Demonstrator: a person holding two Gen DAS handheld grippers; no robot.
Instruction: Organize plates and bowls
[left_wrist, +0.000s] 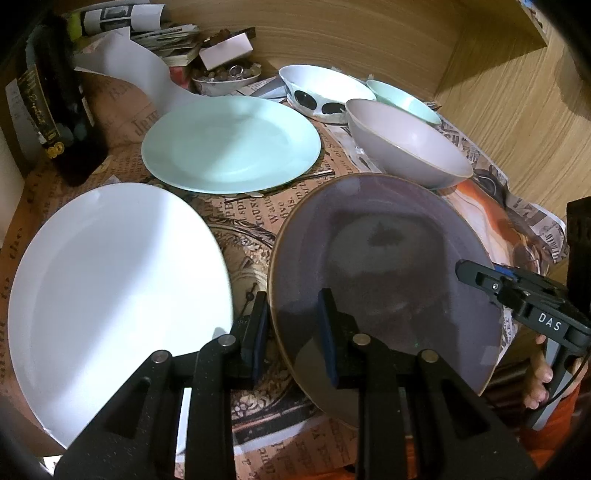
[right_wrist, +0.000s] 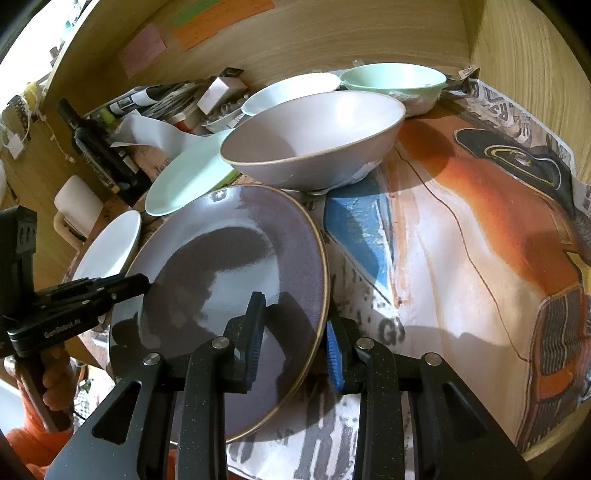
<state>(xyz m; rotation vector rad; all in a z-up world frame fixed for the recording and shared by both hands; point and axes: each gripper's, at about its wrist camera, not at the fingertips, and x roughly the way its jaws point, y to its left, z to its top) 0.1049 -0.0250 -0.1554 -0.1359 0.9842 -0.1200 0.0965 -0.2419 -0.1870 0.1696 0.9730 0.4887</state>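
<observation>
1. Left gripper (left_wrist: 293, 332) and right gripper (right_wrist: 295, 341) each pinch opposite rims of the purple plate (left_wrist: 380, 266), jaws nearly closed, low in both frames.
2. Uneven grip could tip it; the pink bowl (left_wrist: 406, 147) sits just above.
3. White plate (left_wrist: 110, 288) lower left, mint plate (left_wrist: 229, 144) upper centre.
4. Whether the plate's underside is off the newspaper (right_wrist: 461, 258) is hidden.
</observation>
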